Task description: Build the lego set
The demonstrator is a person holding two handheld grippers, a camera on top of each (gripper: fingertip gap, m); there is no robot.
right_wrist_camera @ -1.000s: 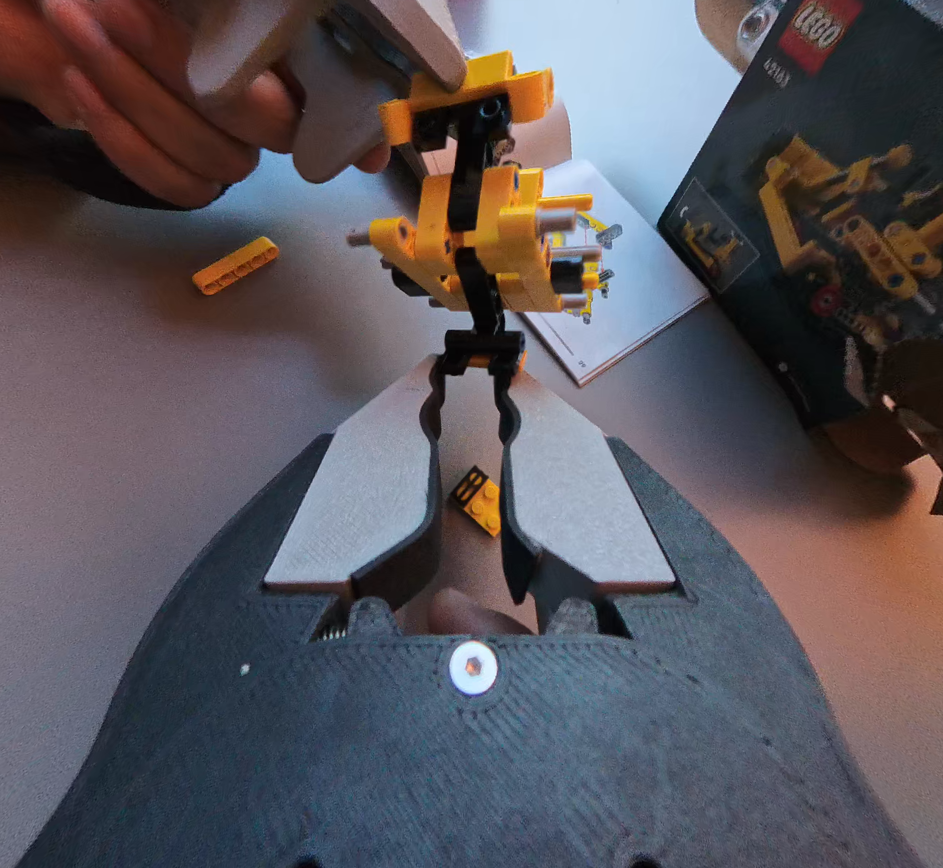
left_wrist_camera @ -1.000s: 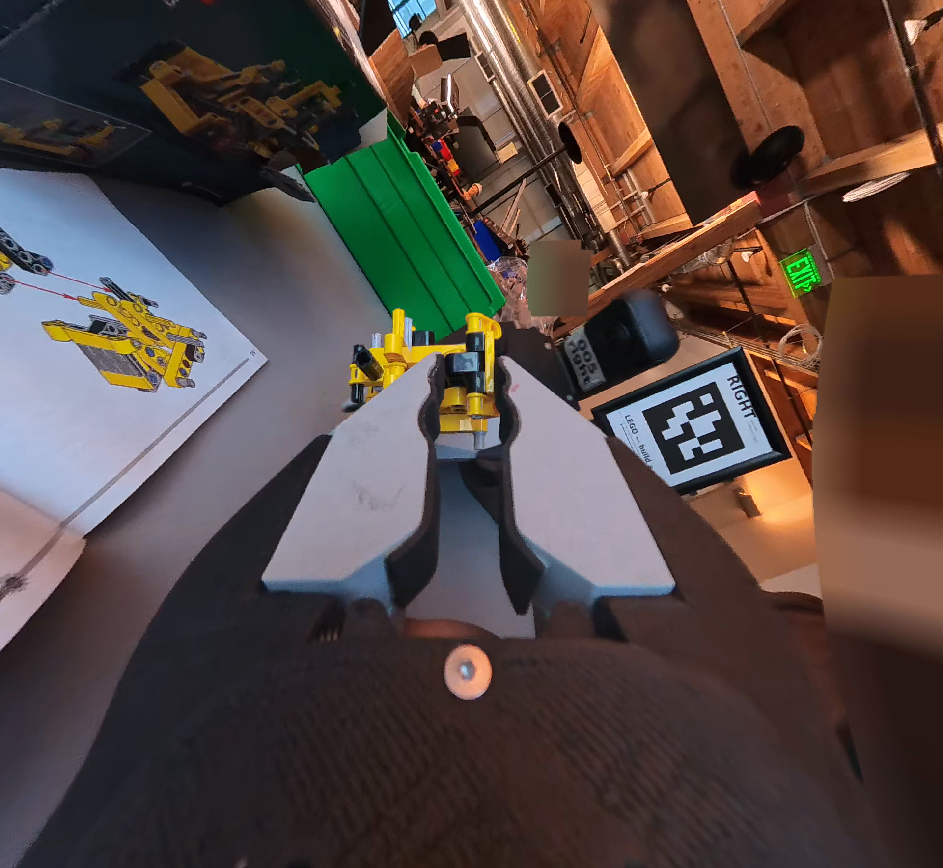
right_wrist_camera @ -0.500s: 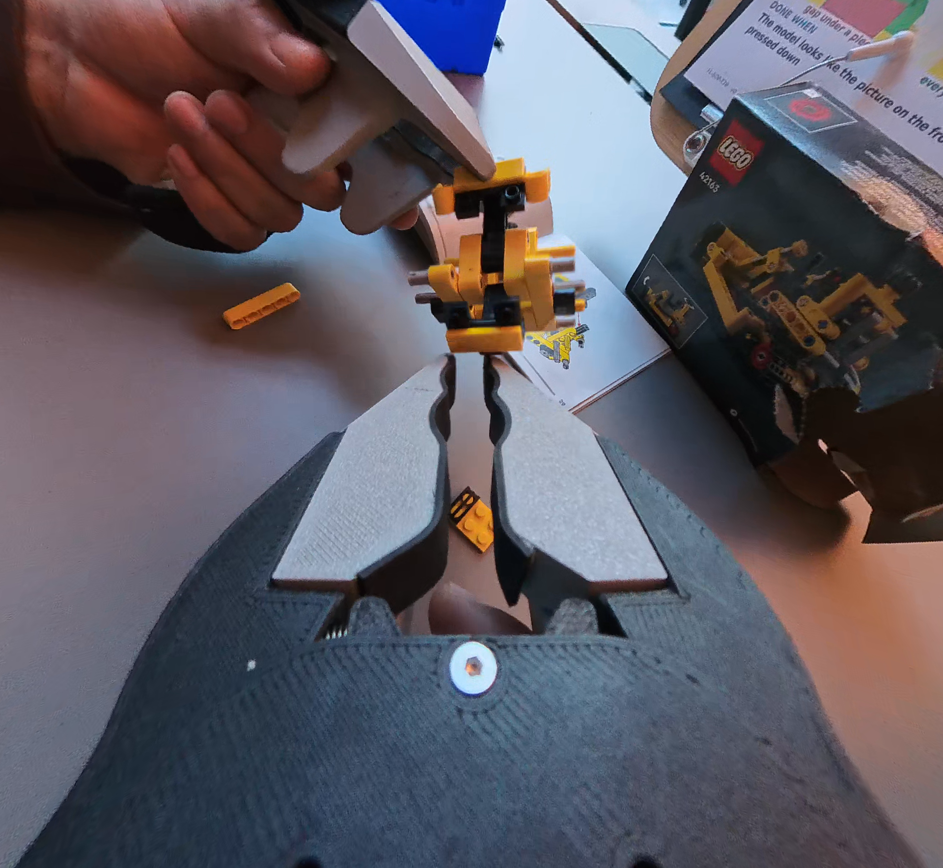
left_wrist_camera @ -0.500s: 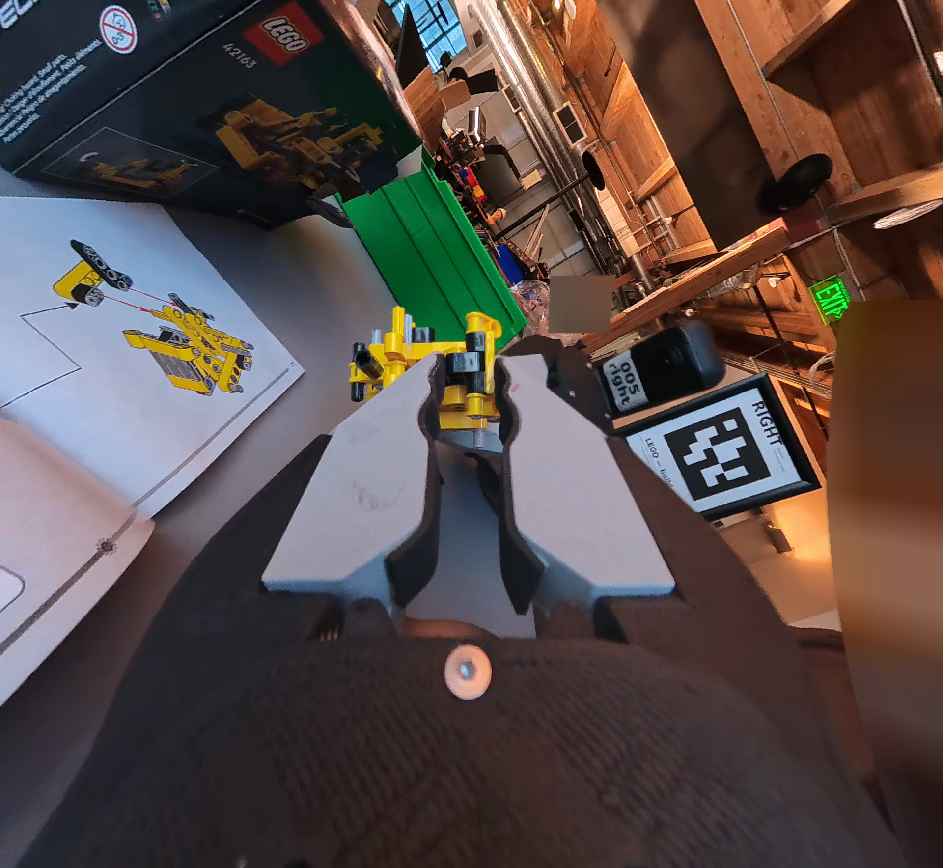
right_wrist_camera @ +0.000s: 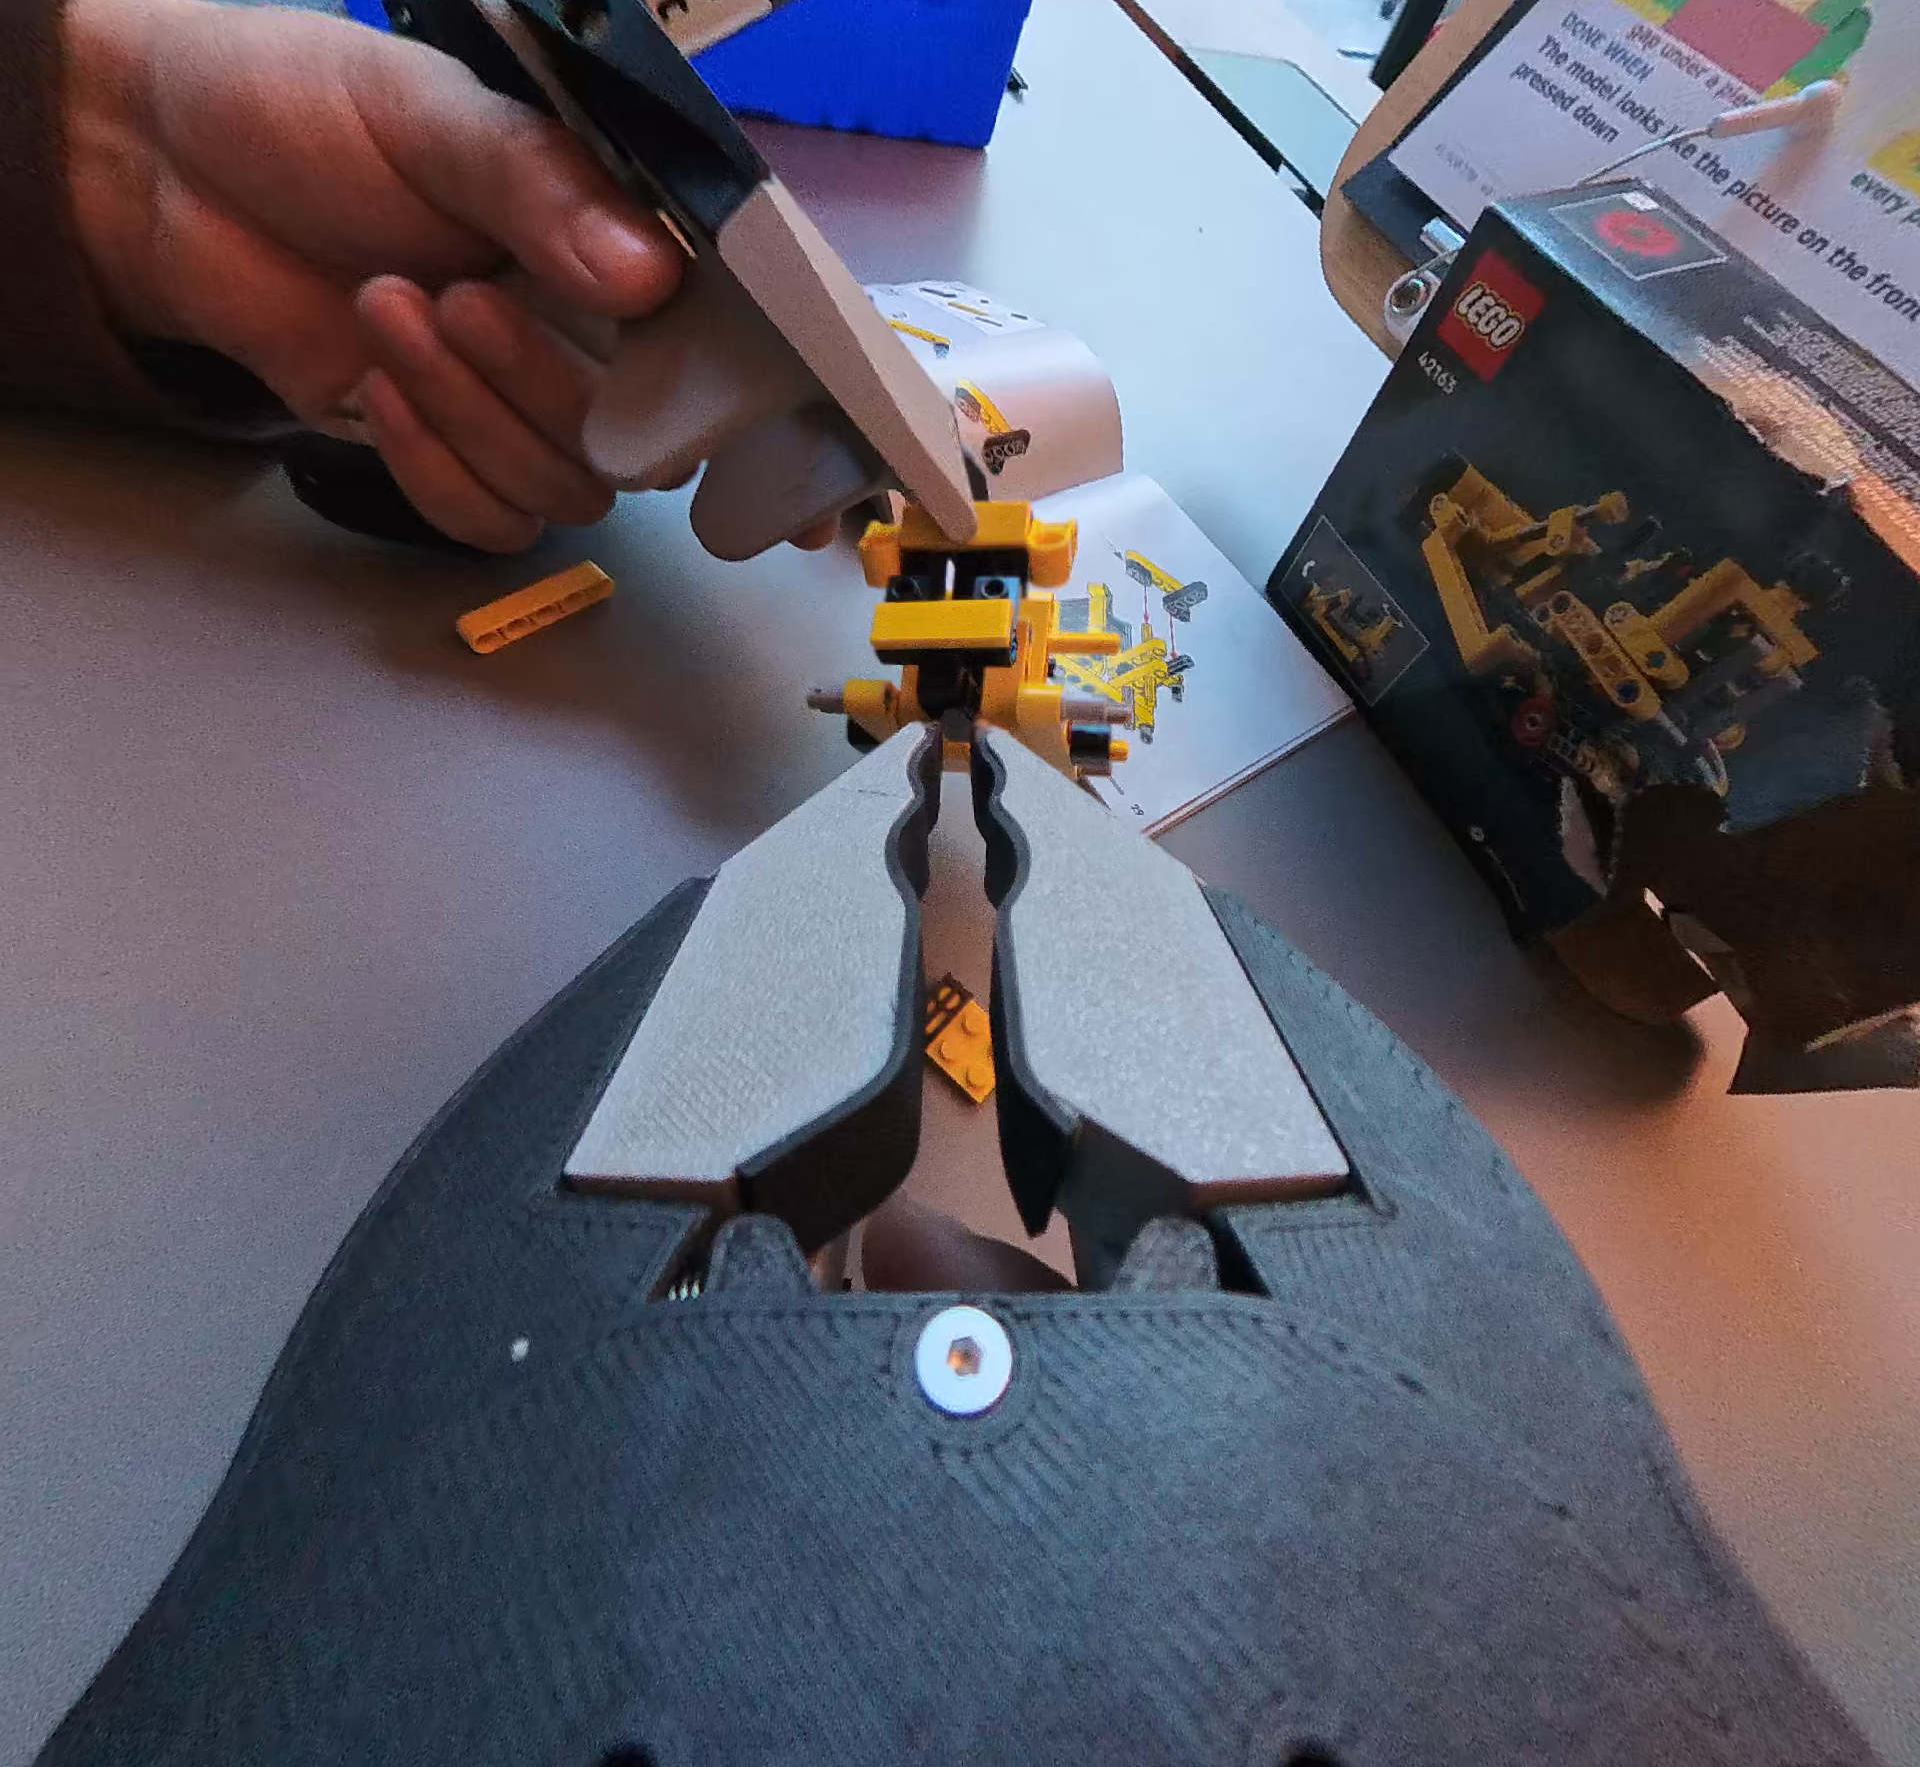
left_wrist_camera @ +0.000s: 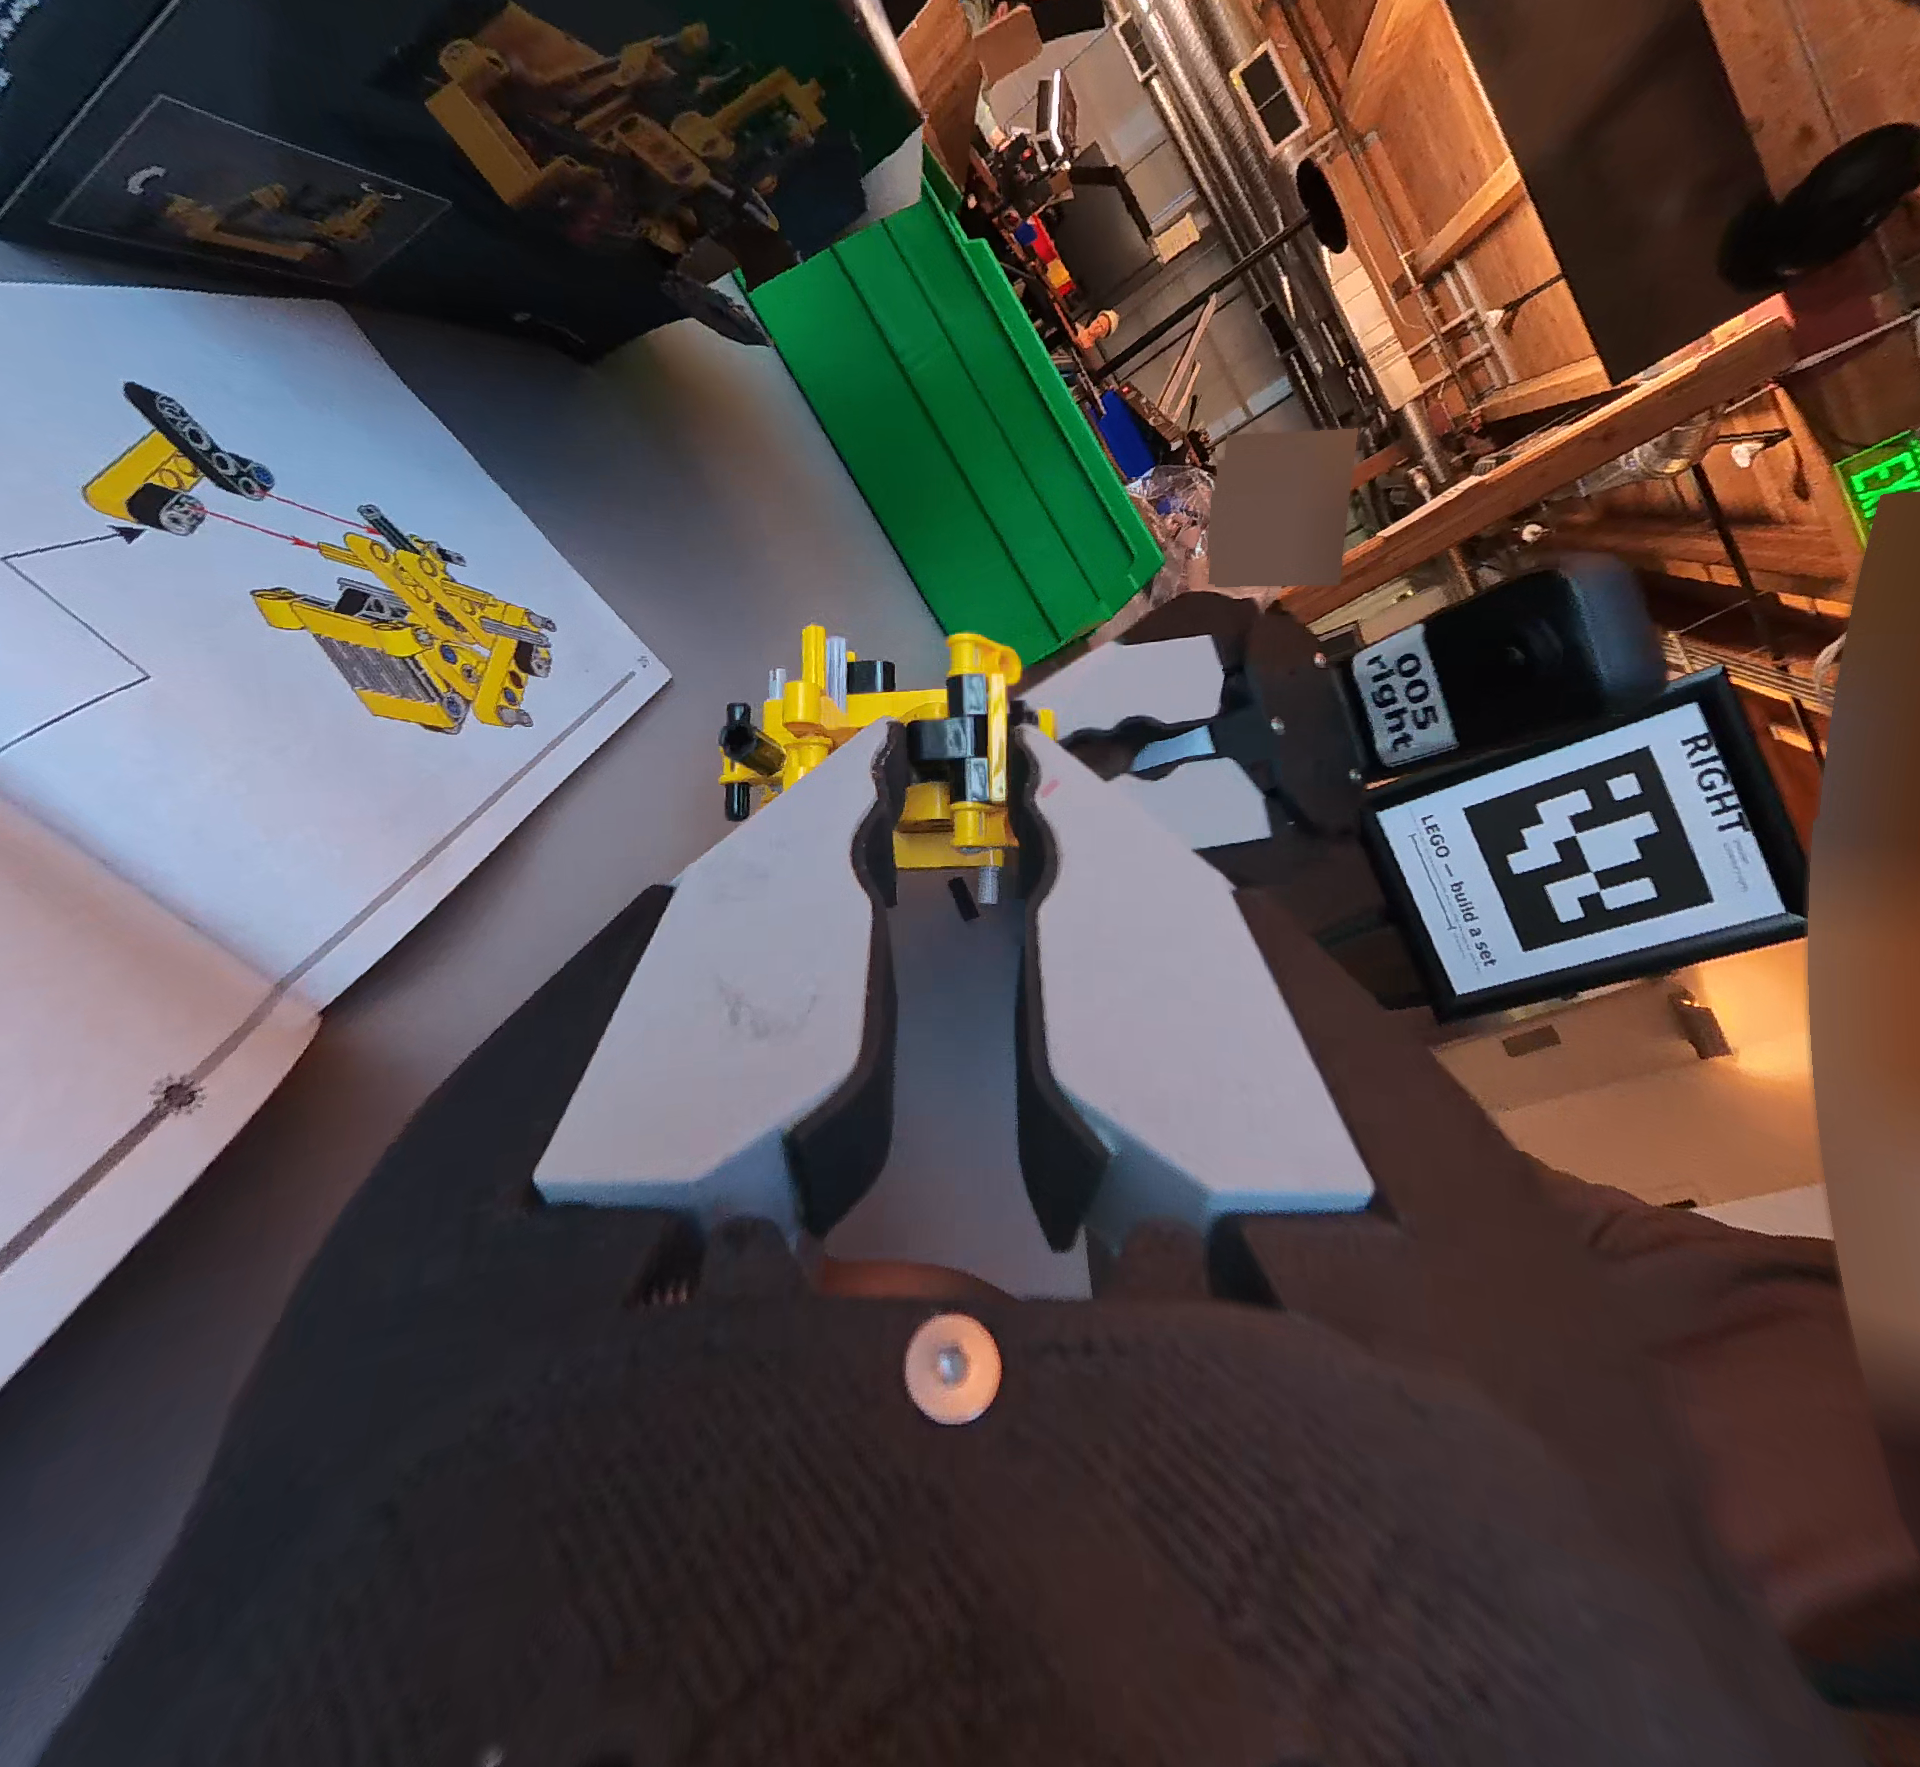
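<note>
Since a second ago the right tool [right_wrist_camera: 956, 751] has come up to the yellow model [right_wrist_camera: 977, 637] again, after it let go and drew back a little; now its tips are nearly closed on a thin black part at the lower end of the model, though I cannot tell for sure how firm this hold is. Meanwhile the left tool [left_wrist_camera: 951, 782] stays closed on the upper yellow and black end of the same model [left_wrist_camera: 894, 741], so the model hangs in the air between the two tools, above the desk [right_wrist_camera: 260, 834]; it does not touch the surface.

In the right wrist view, the open instruction booklet [right_wrist_camera: 1195, 637] lies on the desk behind the model, the set box [right_wrist_camera: 1558, 637] stands at about 3 o'clock, a loose yellow beam [right_wrist_camera: 535, 605] lies at 10 o'clock, and a small yellow plate [right_wrist_camera: 961, 1037] lies on the desk under the right tool.

I judge that the risk is in the next push or pull; the black part is narrow, and if the right tool squeezes off-centre it may slip or twist out; too much force against the left hold could also split the half-built model, and small pieces would drop on the desk.
</note>
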